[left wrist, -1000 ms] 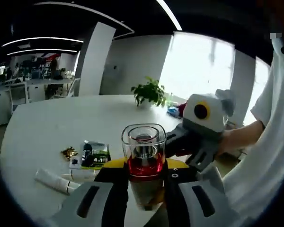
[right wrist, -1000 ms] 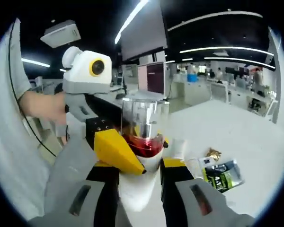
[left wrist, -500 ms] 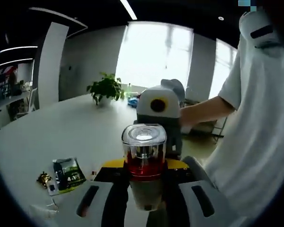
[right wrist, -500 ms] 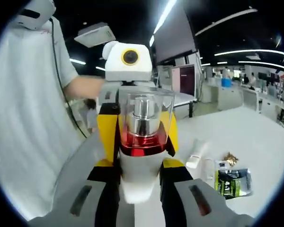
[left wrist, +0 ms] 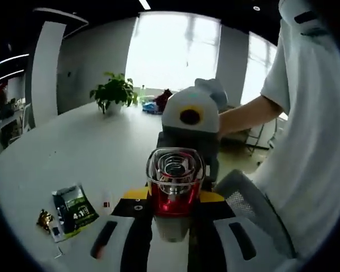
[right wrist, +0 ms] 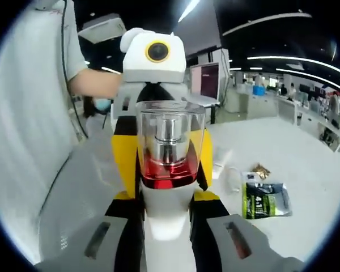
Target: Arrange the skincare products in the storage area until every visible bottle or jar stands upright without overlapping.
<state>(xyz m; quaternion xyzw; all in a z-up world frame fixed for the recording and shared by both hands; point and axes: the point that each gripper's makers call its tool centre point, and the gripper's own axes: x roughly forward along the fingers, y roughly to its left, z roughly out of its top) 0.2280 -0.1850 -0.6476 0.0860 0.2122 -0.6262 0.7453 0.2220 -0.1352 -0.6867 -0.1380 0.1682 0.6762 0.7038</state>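
A skincare bottle (left wrist: 174, 187) with a clear cap, a red collar and a white body stands upright between my left gripper's (left wrist: 173, 229) jaws, above the white table (left wrist: 96, 153). My left gripper is shut on its white body. The right gripper (left wrist: 188, 127) faces me from just behind the bottle. In the right gripper view the same bottle (right wrist: 169, 153) sits between the jaws of my right gripper (right wrist: 167, 226), which is shut on its lower body. The left gripper's yellow fingers (right wrist: 124, 161) flank the bottle from the far side.
A green-and-black sachet (left wrist: 72, 211) (right wrist: 263, 199) and a gold wrapper (left wrist: 44, 220) (right wrist: 262, 170) lie on the table. A white tube (right wrist: 221, 160) lies beside them. A potted plant (left wrist: 113, 93) stands at the far edge. A person's white shirt (left wrist: 311, 136) is close by.
Both views have swung round with the hands; the two grippers now face each other squarely across the bottle. The bottle stays held between both pairs of jaws.
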